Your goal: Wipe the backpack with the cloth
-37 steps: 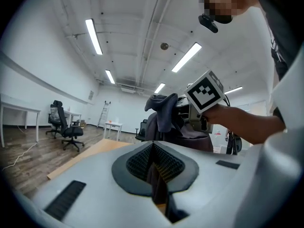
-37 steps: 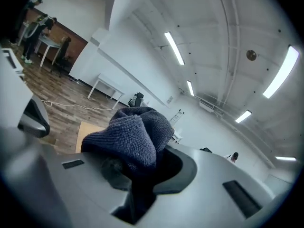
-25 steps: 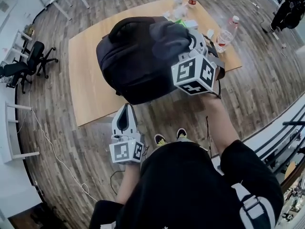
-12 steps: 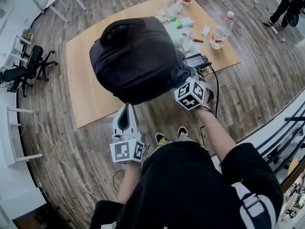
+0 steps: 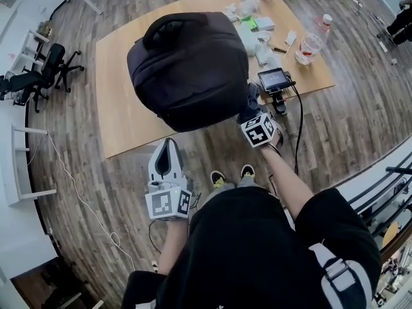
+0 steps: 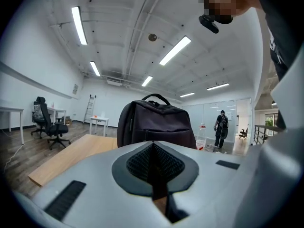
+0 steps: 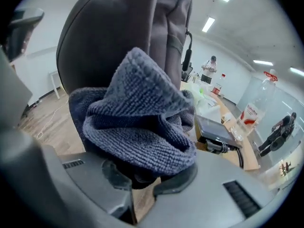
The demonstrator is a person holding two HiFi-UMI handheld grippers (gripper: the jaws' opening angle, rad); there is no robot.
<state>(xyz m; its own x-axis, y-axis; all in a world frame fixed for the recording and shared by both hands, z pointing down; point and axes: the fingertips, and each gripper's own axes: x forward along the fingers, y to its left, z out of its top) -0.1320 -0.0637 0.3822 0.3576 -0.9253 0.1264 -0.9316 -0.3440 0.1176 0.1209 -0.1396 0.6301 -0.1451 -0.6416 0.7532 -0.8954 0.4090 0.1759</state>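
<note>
While the black backpack stands upright on the wooden table, handle at the top, the right gripper sits at the bag's 4 o'clock lower corner, jaws clenched on a bunched blue-grey cloth. The cloth's free folds lie against or just beside the bag's side panel; contact cannot be confirmed. From those jaws the bag lies toward 11 o'clock, its long axis running base to handle, so a wiping stroke would likely travel up that side. The left gripper hangs at the bag's 6 o'clock, beyond the table edge, jaws closed together on nothing. The right hand is nearer.
</note>
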